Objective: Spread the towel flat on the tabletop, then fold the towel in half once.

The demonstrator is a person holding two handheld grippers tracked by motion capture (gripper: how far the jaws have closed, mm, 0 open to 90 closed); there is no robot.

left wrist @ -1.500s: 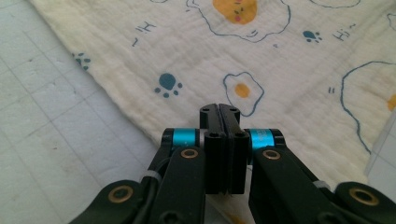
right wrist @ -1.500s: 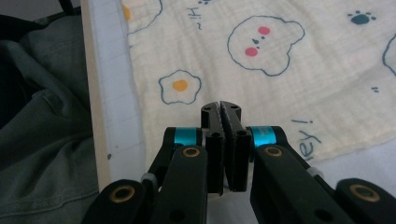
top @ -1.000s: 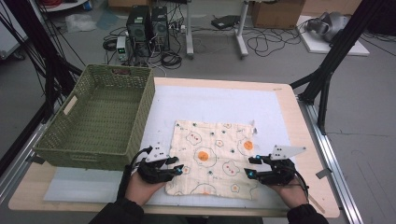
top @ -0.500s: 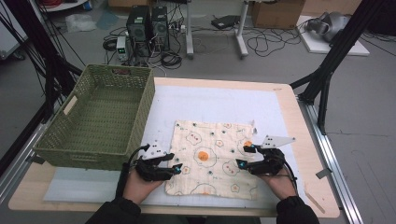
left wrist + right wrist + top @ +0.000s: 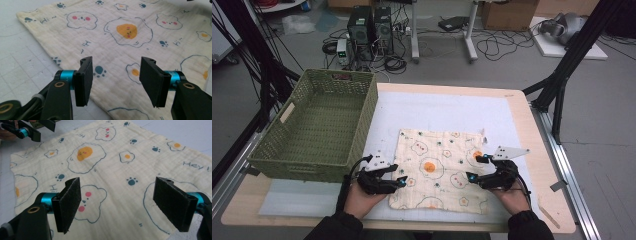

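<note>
Left tool (image 5: 401, 181) – parted | right tool (image 5: 473, 167) – parted | cloth (image 5: 439, 170) flat

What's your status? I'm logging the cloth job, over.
Left gripper and right gripper open, jaws just widened, nothing held. Printed cloth flat on mat. Green basket left of it, nothing blocking.

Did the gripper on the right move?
Yes. The right gripper slid left over the cloth, away from the table's right edge; its jaws have been opening.
</note>
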